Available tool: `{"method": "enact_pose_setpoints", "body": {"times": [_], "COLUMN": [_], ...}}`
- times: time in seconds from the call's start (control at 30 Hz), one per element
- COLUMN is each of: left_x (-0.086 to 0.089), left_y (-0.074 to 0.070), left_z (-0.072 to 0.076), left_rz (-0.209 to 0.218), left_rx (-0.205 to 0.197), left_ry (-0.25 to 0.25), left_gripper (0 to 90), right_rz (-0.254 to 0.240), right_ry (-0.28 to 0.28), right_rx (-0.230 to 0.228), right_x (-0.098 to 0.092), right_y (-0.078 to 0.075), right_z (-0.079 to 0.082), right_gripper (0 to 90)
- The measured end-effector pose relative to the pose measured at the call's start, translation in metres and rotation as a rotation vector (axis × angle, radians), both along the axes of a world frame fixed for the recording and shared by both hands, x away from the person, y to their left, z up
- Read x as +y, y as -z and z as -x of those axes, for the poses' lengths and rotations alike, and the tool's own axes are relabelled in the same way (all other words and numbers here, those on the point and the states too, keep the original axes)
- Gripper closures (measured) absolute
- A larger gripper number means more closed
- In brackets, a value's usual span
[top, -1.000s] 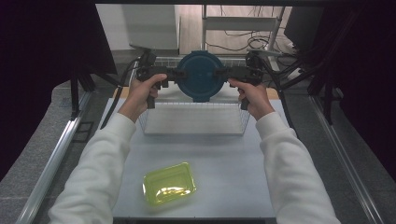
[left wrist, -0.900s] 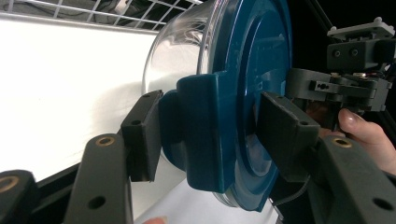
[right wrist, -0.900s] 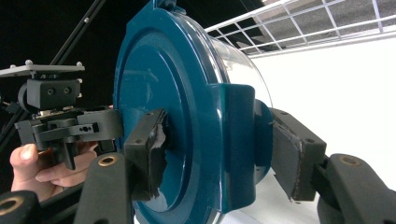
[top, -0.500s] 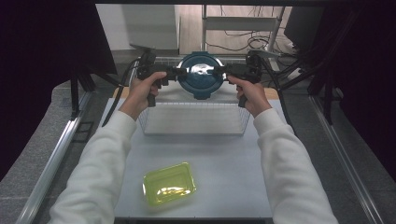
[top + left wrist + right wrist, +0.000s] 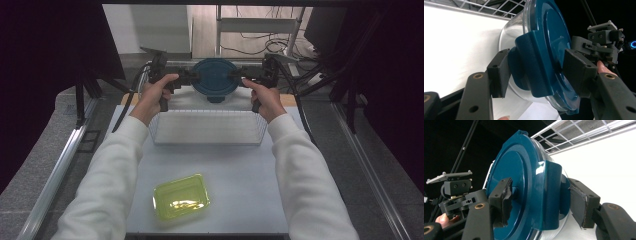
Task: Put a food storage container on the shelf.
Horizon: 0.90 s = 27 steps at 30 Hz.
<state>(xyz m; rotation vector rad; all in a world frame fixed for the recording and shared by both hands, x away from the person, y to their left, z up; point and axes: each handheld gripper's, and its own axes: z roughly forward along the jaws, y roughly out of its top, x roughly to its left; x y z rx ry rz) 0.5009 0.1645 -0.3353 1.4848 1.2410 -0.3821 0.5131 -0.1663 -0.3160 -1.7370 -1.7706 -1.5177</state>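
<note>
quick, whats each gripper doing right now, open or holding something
left gripper: shut on the round glass container, jaws clamped over a blue lid clip.
right gripper: shut on the same container, jaws clamped over the opposite lid clip.

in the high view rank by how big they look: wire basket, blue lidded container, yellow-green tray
1. wire basket, clearly the largest.
2. and 3. blue lidded container and yellow-green tray look about alike; the tray lies nearer the camera, so I won't rank them.

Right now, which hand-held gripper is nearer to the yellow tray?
Left, slightly. Both hand-held grippers, left and right, grip the blue-lidded bowl beyond the basket; the yellow tray lies near-left.
</note>
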Motion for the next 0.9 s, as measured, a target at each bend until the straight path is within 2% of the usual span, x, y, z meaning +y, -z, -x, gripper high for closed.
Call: {"method": "enact_pose_setpoints", "body": {"times": [0.27, 0.43, 0.53, 0.6, 0.73, 0.9], "left_x": [0.0, -0.001, -0.002, -0.002, 0.002, 0.005], "left_y": [0.006, 0.007, 0.006, 0.005, -0.001, -0.012], "left_z": [-0.007, -0.008, -0.007, -0.005, 0.0, 0.012], "left_rz": [0.023, 0.025, 0.006, -0.014, -0.046, -0.078], "left_rx": [0.026, 0.012, -0.013, -0.044, -0.091, -0.168], "left_ry": [-0.008, -0.013, -0.024, -0.046, -0.088, -0.108], "left_gripper": [38.3, 37.5, 36.5, 35.5, 26.3, 24.2], "right_rz": [-0.007, -0.006, -0.002, 0.009, 0.027, 0.039], "right_ry": [0.032, 0.048, 0.037, 0.036, 0.042, 0.034], "right_rx": [0.02, 0.018, 0.013, -0.004, -0.071, -0.138], "right_x": [0.002, 0.002, 0.003, 0.004, 0.003, 0.001], "right_y": [0.004, 0.005, 0.005, 0.004, 0.0, -0.009], "right_z": [-0.004, -0.005, -0.005, -0.004, -0.001, 0.008], "right_gripper": [38.9, 38.6, 36.3, 32.0, 26.1, 21.1]}}
